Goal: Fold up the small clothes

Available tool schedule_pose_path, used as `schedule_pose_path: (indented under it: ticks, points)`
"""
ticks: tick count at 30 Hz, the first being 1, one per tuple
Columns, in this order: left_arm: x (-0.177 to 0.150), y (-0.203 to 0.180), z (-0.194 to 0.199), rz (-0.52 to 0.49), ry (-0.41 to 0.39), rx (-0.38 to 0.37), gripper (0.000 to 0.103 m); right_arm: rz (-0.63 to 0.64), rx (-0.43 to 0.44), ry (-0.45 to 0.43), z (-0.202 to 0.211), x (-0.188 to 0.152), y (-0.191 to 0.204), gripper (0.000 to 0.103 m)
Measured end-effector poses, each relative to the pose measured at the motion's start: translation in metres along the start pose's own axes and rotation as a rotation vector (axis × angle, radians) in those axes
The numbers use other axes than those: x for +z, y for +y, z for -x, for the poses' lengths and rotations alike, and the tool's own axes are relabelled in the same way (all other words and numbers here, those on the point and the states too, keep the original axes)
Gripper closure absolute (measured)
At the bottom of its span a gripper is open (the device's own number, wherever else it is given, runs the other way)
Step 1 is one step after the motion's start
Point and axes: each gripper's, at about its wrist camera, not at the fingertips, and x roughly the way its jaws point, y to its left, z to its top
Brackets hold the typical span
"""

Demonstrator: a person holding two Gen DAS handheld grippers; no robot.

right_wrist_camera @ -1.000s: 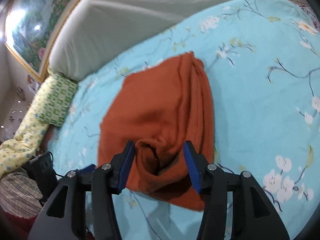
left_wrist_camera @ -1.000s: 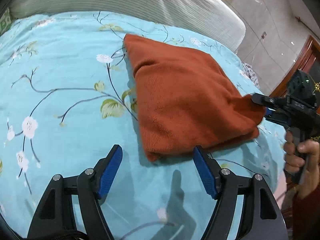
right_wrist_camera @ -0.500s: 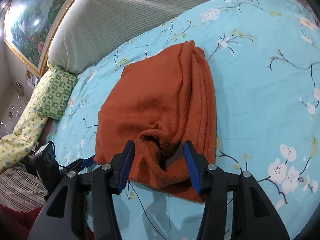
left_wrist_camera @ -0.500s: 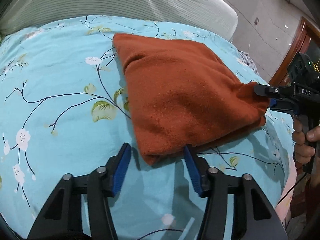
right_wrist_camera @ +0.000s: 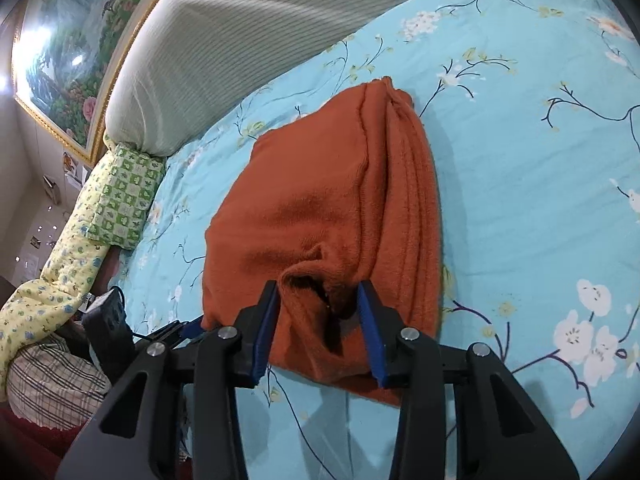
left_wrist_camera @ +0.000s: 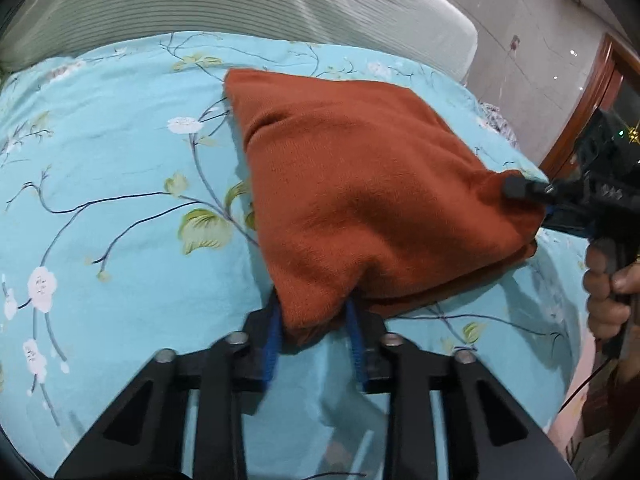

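A folded orange knit garment lies on a teal flowered bedsheet. My left gripper has the garment's near corner bunched between its blue pads, and its jaws are closing on it. In the right wrist view the same garment shows stacked layers along its right edge. My right gripper is closing on a puckered corner, with both pads against the cloth. Each gripper shows in the other's view: the right gripper at the garment's far right corner, the left gripper at the lower left corner.
A grey-white striped bolster runs along the back of the bed. A green checked pillow and a yellow flowered quilt lie at the left. A person's hand grips the right tool's handle. A wooden door frame stands past the bed's edge.
The left jaws went from wide apart on the sheet to narrow around the garment's near corner. The right jaws drew in further on the bunched corner. Neither hand shifted much.
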Motion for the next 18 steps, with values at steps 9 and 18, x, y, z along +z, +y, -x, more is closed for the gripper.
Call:
schedule_pose_path:
  ticks: [9, 18]
  points:
    - [0.009, -0.018, 0.049, 0.011, -0.059, -0.122, 0.093, -0.032, 0.121, -0.146, 0.059, 0.005, -0.005, 0.096]
    - [-0.029, 0.003, 0.012, 0.133, 0.122, -0.155, 0.101, -0.096, -0.024, -0.016, 0.029, -0.029, -0.044, 0.096]
